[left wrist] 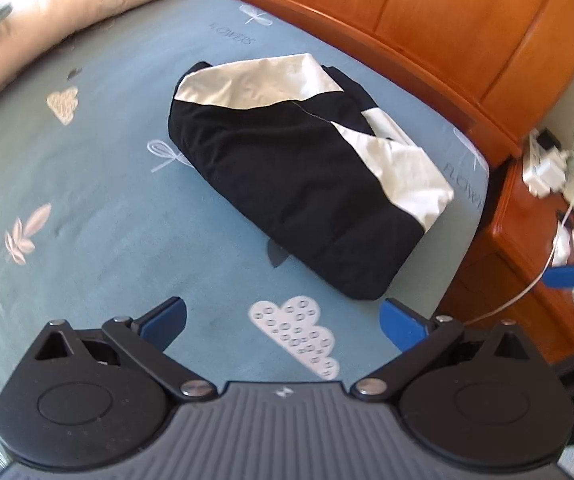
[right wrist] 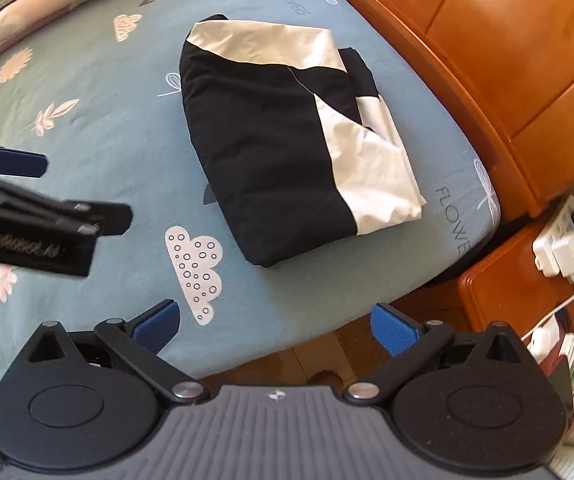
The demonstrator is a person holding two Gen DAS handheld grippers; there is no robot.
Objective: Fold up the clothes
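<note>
the black and white garment (left wrist: 299, 168) lies folded into a compact bundle on the bed (left wrist: 87, 184) near the headboard (left wrist: 427, 12); both the left hand-held gripper (left wrist: 283, 324) and the right hand-held gripper (right wrist: 275, 324) hang wide and empty, clear of the garment.

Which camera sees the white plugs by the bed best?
The right wrist view. There the plugs sit sharp at the right edge on a white power strip, with a cable trailing down. In the left wrist view the plugs are smaller and blurred, so you can hardly tell them apart.
</note>
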